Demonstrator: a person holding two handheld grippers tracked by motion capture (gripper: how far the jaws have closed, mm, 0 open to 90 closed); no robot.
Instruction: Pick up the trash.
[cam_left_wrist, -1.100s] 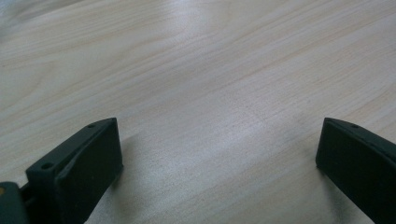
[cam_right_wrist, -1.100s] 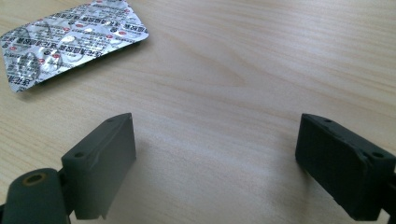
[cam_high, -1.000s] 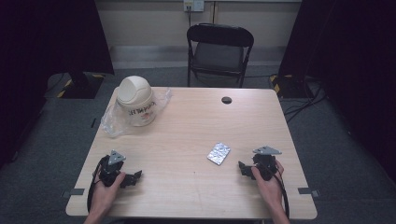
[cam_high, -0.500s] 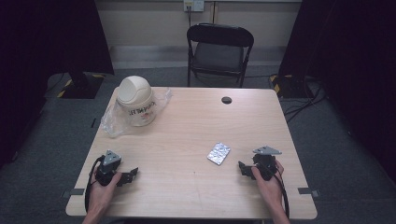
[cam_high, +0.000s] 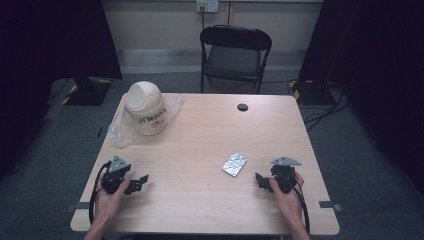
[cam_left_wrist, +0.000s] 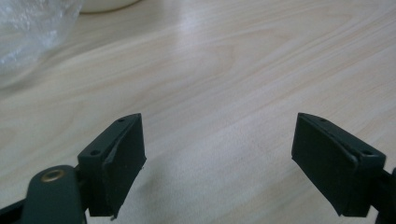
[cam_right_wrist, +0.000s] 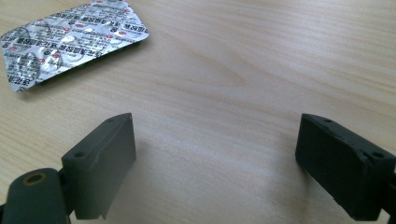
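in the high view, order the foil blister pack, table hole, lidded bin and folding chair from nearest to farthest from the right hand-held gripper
From the right hand-held gripper:
1. Foil blister pack, just to its left.
2. Table hole, near the far edge.
3. Lidded bin, far-left corner.
4. Folding chair, beyond the table.

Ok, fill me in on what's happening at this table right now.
A person sits at the table with a two-jaw gripper in each hand. The left gripper and the right gripper both rest low near the front edge, jaws open and holding nothing. A silver blister pack lies flat just ahead of the right gripper, untouched. At the far left corner stands a small cream bin on a clear plastic bag.
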